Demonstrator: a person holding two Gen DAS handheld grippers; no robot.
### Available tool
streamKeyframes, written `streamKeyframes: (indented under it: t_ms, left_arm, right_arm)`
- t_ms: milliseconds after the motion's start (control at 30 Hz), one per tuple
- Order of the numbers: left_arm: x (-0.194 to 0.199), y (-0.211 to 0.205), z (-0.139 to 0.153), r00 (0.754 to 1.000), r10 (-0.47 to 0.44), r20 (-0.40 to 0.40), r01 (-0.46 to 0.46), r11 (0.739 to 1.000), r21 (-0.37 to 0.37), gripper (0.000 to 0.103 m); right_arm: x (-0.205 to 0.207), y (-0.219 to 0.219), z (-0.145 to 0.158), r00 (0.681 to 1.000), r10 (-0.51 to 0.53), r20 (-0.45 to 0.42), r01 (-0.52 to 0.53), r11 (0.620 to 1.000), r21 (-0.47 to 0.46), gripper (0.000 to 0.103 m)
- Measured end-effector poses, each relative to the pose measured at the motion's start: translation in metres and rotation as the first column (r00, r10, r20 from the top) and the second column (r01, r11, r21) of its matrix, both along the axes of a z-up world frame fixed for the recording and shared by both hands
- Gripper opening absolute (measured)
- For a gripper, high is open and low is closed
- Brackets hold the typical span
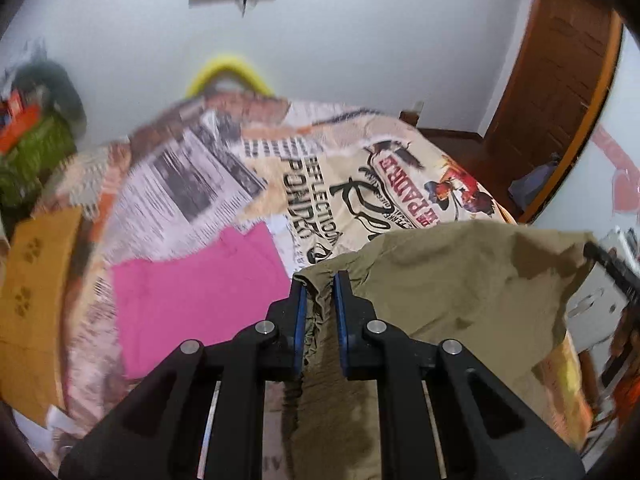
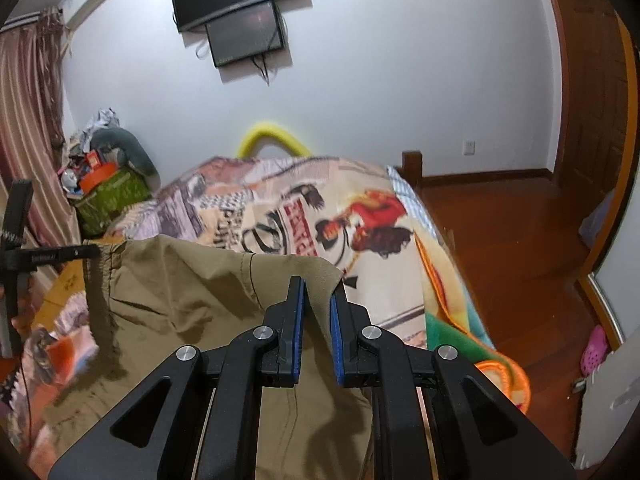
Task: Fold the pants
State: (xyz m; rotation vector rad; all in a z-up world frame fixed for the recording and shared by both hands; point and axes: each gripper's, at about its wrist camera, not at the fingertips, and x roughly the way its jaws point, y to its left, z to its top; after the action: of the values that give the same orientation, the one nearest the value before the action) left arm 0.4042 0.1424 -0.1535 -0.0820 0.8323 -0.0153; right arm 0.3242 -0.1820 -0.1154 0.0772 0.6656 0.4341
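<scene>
Olive-khaki pants (image 1: 460,280) hang stretched between my two grippers above a bed. My left gripper (image 1: 320,280) is shut on a bunched corner of the pants, cloth filling the gap between its blue pads. My right gripper (image 2: 319,286) is shut on the other corner of the pants (image 2: 180,304), a fold of cloth pinched at the left pad. The right gripper's tip shows at the right edge of the left wrist view (image 1: 600,256). The left gripper shows at the left of the right wrist view (image 2: 80,254), holding the waistband edge.
The bed has a printed collage blanket (image 1: 360,184). A folded pink garment (image 1: 192,300) lies on it left of the pants, and an orange cloth (image 1: 36,288) further left. A green box of clutter (image 2: 112,196) stands by the wall. Wooden floor (image 2: 520,248) lies right of the bed.
</scene>
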Motion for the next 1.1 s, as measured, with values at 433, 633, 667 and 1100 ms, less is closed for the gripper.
streamKeyframes:
  t_ms: [433,633,667,1100]
  left_arm:
    - [-0.121,-0.022,0.005,0.998,-0.041,0.044,0.036,0.994,0.106,0.010]
    - [-0.165,-0.015,-0.007,0.999,-0.031,0.025,0.029,0.995,0.091,0.010]
    - [-0.172,-0.014,-0.011,0.999,-0.032,0.018,0.030,0.995,0.100,0.010]
    - [-0.256,-0.010,-0.075,0.989,0.004,-0.145,0.012,0.993,0.114,0.010]
  right_arm:
    - [-0.094,-0.007,0.019,1.000,0.015,-0.004,-0.015,1.000,0.003,0.011]
    - [-0.134,-0.012,0.000,0.998,0.024,-0.057,-0.025,1.000,-0.017,0.011]
    - [-0.140,-0.013,-0.002,0.998,0.024,-0.066,-0.026,1.000,-0.017,0.011]
    - [-0.219,-0.019,-0.086,0.955,-0.035,-0.293,-0.013,0.987,-0.160,0.015]
